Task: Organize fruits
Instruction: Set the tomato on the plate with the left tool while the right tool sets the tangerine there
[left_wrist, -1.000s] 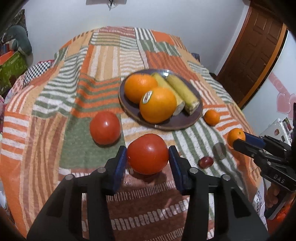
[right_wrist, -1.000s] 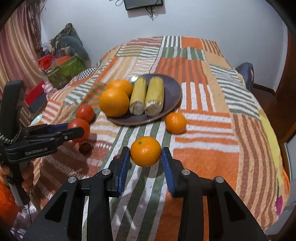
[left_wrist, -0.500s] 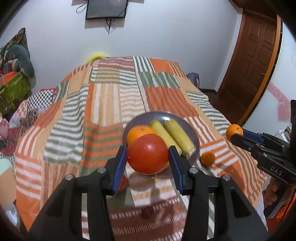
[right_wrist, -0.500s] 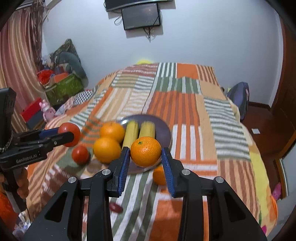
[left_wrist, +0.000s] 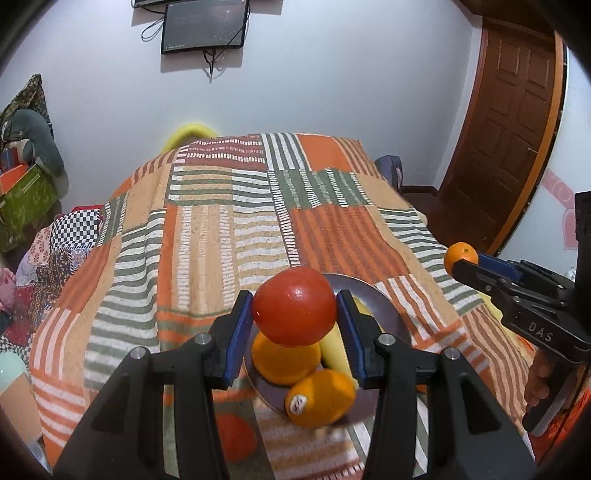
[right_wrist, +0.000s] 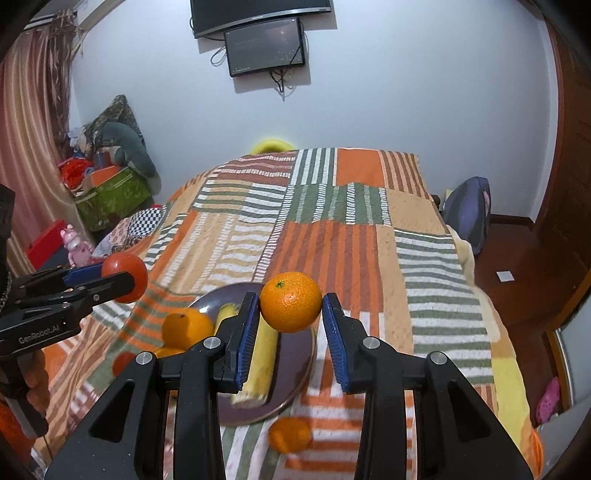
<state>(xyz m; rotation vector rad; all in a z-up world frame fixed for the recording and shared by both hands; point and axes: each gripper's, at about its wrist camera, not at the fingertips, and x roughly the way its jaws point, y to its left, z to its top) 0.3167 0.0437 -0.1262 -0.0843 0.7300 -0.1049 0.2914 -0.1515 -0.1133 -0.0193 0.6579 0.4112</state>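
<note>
My left gripper (left_wrist: 294, 325) is shut on a red tomato (left_wrist: 294, 306) and holds it in the air above the grey plate (left_wrist: 384, 310). The plate holds two oranges (left_wrist: 320, 398) and corn cobs (right_wrist: 258, 354). My right gripper (right_wrist: 290, 325) is shut on a small mandarin (right_wrist: 290, 301), also raised over the plate (right_wrist: 295, 373). The right gripper with its mandarin (left_wrist: 460, 254) shows at the right of the left wrist view. The left gripper with the tomato (right_wrist: 123, 271) shows at the left of the right wrist view.
A second tomato (left_wrist: 236, 435) and another mandarin (right_wrist: 290, 434) lie on the striped patchwork bedspread (left_wrist: 221, 229) near the plate. A wooden door (left_wrist: 509, 122) stands at the right. Boxes and clutter (right_wrist: 110, 192) sit left of the bed. Screens (right_wrist: 264, 44) hang on the wall.
Both grippers have lifted their fruit off the bedspread and risen well above the plate. The views have tilted up toward the far wall.
</note>
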